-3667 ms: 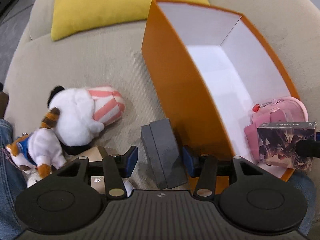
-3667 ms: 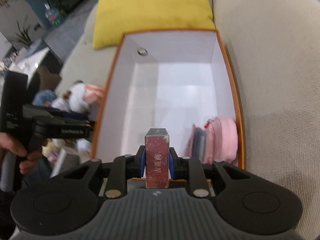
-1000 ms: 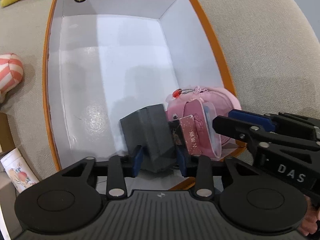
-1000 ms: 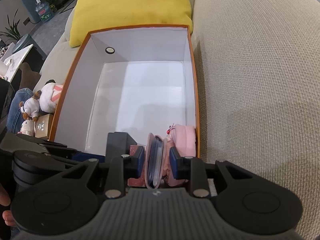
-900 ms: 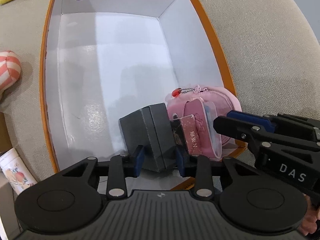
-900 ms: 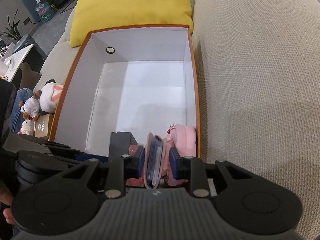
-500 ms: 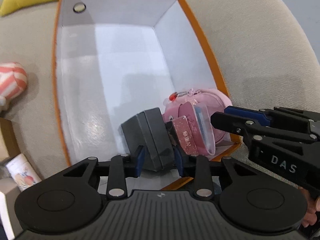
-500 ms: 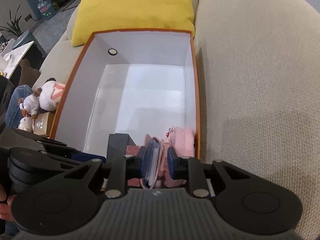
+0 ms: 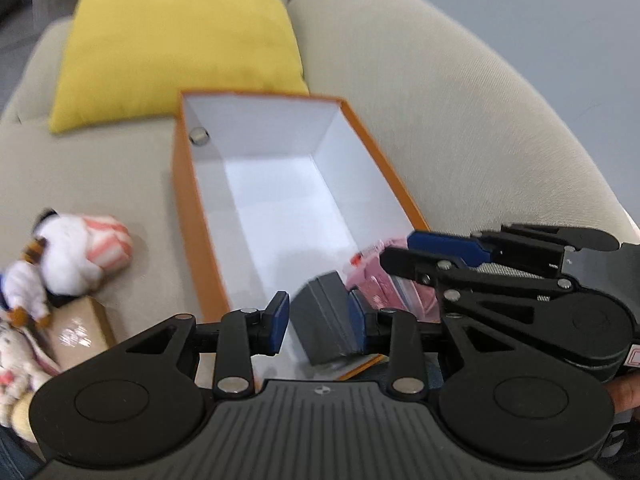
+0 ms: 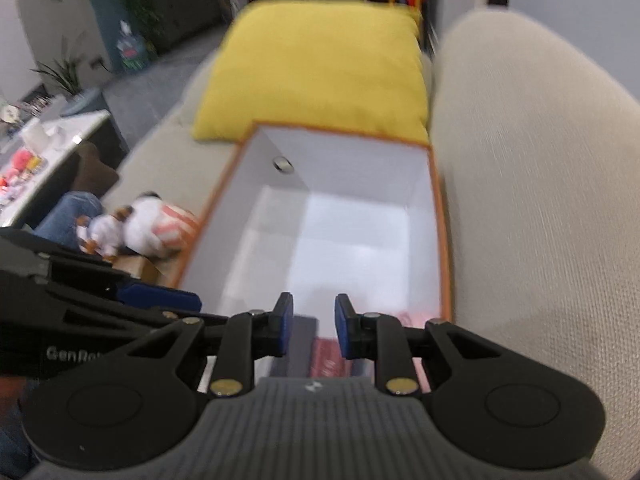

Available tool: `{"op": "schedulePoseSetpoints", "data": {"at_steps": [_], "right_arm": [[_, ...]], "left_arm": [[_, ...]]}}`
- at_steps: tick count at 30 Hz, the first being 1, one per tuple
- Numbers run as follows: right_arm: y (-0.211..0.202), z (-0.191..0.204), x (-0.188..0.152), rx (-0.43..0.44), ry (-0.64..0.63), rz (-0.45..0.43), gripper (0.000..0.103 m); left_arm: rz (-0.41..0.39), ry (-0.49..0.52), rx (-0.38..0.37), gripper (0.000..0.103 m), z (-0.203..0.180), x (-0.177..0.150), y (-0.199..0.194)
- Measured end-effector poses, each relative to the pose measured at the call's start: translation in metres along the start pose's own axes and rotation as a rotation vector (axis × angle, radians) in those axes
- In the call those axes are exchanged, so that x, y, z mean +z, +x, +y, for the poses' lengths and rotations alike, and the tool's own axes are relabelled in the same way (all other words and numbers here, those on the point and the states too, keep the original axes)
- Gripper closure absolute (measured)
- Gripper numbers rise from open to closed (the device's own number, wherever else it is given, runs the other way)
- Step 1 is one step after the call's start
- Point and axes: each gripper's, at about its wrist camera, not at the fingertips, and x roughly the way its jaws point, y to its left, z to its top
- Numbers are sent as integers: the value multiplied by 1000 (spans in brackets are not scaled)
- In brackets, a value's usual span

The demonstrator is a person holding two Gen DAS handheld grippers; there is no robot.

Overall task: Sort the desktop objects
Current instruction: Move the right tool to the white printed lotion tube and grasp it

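Both claws were held above the orange box (image 9: pixel 192 216) on the sofa (image 9: pixel 460 120). The left claw (image 9: pixel 318 322) stood partly open and empty above the grey case (image 9: pixel 324 320). The right claw (image 10: pixel 314 328) was likewise parted, nothing gripped, its jaws having just been closing.

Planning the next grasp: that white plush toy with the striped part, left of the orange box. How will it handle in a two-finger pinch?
The plush toy looks soft and stuffed, so it will likely squash between the pads and sag. Probably light for its bulk. Its rounded body on the sofa cushion may roll or drag if pushed rather than slide cleanly.
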Motion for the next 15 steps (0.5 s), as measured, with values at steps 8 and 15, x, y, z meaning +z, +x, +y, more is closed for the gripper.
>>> {"op": "schedulePoseSetpoints", "data": {"at_steps": [8, 15], "right_arm": [[-12, 39, -19, 87, 3, -35, 76], [-4, 90, -29, 227, -1, -54, 80]], "left_arm": [[-94, 45, 104, 67, 28, -24, -52], [-88, -9, 214, 67, 84, -56, -95]]}}
